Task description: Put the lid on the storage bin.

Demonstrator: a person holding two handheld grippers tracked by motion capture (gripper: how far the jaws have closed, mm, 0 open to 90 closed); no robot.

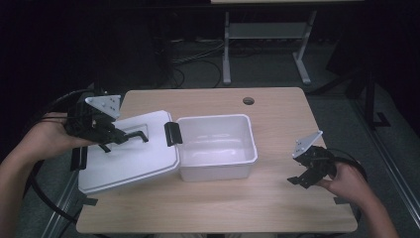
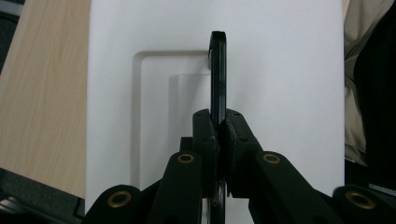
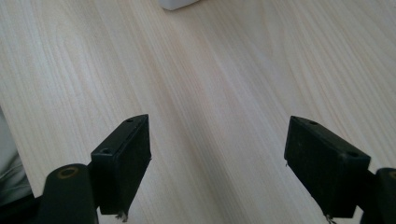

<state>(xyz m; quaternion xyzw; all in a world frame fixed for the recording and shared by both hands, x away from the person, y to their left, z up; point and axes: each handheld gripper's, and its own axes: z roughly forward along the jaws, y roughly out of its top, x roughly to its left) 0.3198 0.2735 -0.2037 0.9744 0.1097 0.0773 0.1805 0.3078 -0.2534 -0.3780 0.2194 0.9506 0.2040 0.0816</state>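
Left gripper (image 1: 130, 136): clenched on the thin black handle (image 2: 218, 74) of the white lid (image 1: 143, 163). Lid beside the white box (image 1: 216, 146), overhanging the left edge of the table (image 1: 198, 208). Risk: narrow hold on a slim bar; likely swing or slip, lid striking box rim or dropping off the edge. Black latch (image 1: 173, 134) possibly catching the box wall. Right gripper (image 1: 300, 180): released, empty, above bare wood, well apart from the box; no support there if the box shifts.
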